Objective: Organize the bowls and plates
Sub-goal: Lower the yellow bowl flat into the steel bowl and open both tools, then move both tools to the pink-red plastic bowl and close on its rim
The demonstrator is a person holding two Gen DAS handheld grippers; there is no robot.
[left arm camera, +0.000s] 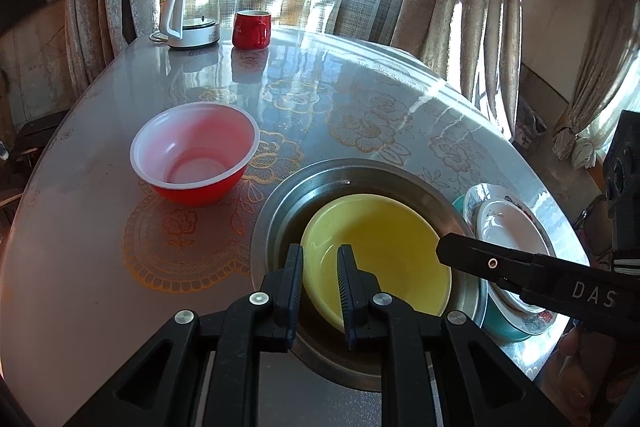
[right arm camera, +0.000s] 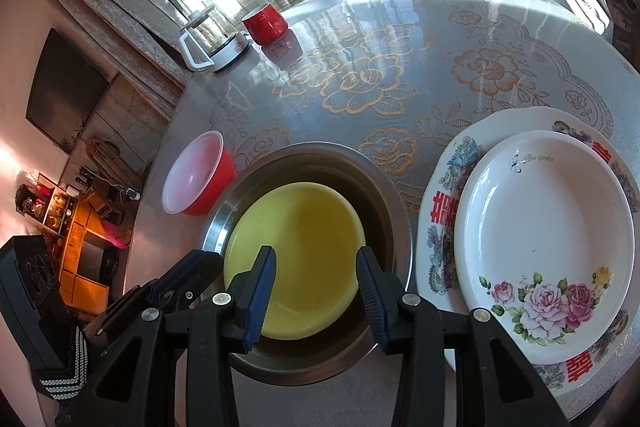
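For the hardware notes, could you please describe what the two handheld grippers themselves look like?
Both are black plastic two-finger grippers with silver round rivets at the linkage pivots and ribbed dark-blue finger pads. The left gripper shows this close up. The right gripper matches it; from the left wrist view, one of its fingers bears white letters "DAS". A black-and-white woven strap hangs by the left one.

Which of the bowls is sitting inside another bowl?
The yellow bowl: it sits nested inside the metal bowl. The red bowl stands alone on the table beside them.
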